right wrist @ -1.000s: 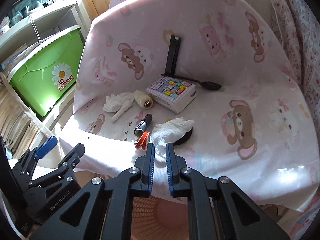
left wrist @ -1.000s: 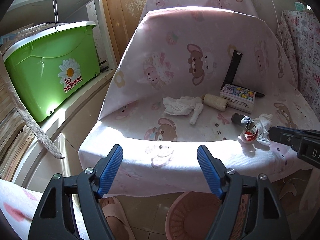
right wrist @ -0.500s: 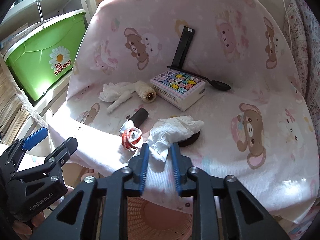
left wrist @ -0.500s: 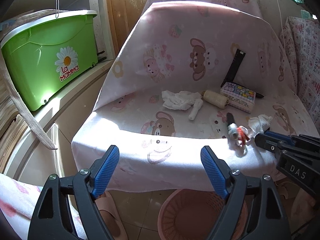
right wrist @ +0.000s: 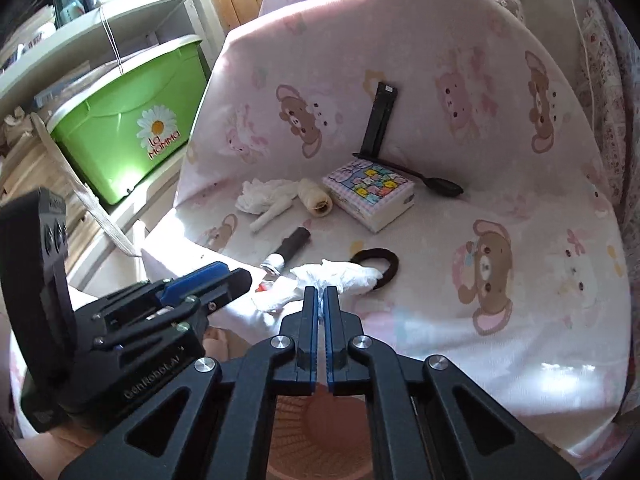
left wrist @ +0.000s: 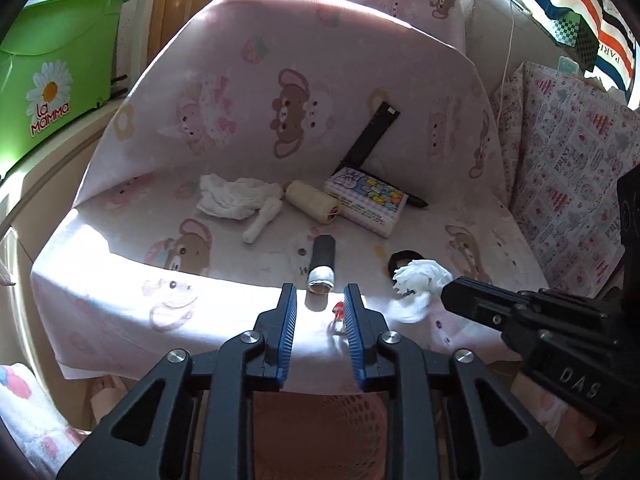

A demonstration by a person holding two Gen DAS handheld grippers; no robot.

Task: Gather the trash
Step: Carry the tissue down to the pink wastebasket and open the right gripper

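Observation:
On the pink bear-print seat, my right gripper [right wrist: 321, 298] is shut on a crumpled white tissue [right wrist: 344, 276]; the tissue also shows in the left wrist view [left wrist: 420, 280], by the right gripper's tip [left wrist: 452, 292]. My left gripper [left wrist: 319, 300] is half closed around a small red-and-white wrapper [left wrist: 339, 312] at the seat's front edge; its pads do not clearly press it. A second crumpled tissue [left wrist: 236, 200] lies further back. A pink basket [right wrist: 320, 432] stands below the seat's front edge.
On the seat lie a black tube with a silver end [left wrist: 322, 264], a cream thread spool [left wrist: 312, 202], a patterned box [left wrist: 366, 200], a black hair tie [right wrist: 376, 266], a black strap [left wrist: 370, 136] and a black spoon [right wrist: 440, 186]. A green bin [right wrist: 128, 132] stands on the left.
My left gripper moved right and forward and narrowed around the red-and-white wrapper. My right gripper closed on the white tissue at the seat's front.

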